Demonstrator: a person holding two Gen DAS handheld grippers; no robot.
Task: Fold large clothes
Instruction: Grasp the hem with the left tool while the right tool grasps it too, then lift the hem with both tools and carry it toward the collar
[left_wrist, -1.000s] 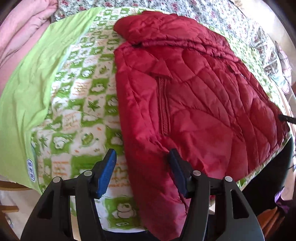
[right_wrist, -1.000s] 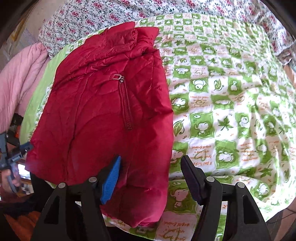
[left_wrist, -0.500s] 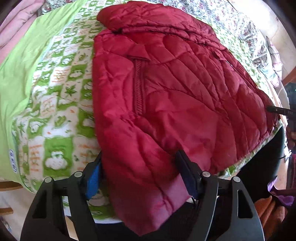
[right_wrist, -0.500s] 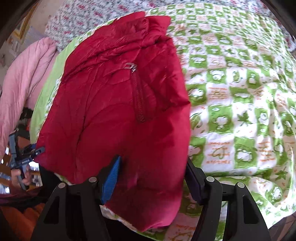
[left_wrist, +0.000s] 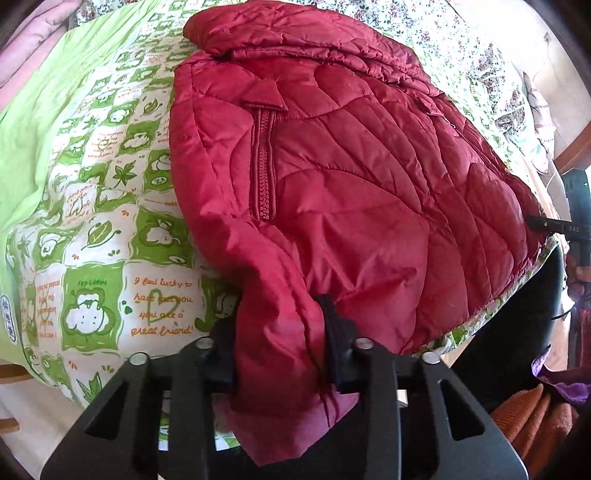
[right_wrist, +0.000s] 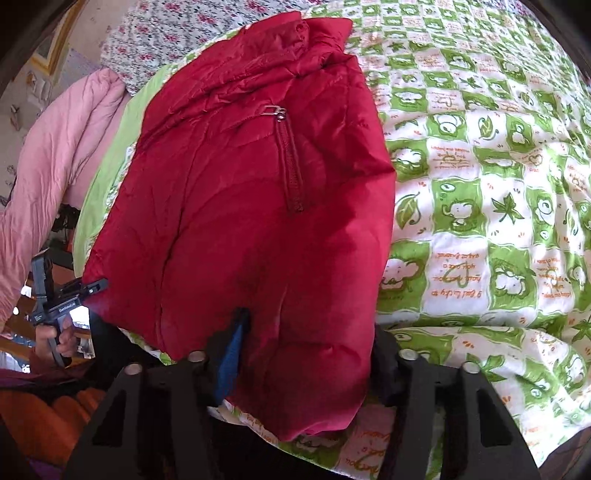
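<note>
A red quilted jacket lies front-up on a green and white patterned bedsheet, hem hanging over the near bed edge. My left gripper is shut on the jacket's left hem corner, fabric bunched between the fingers. In the right wrist view the jacket fills the left half; my right gripper straddles its right hem corner, jaws still wide, with fabric between them. The left gripper also shows in the right wrist view at the jacket's far corner. The right gripper's tip shows in the left wrist view.
A pink quilt is piled at the left of the bed. A floral sheet covers the far end. The green patterned sheet stretches right of the jacket. Orange cloth lies below the bed edge.
Both grippers moved forward onto the jacket's hem corners. The left jaws closed on the fabric; the right jaws slid around the corner and stayed wide.
</note>
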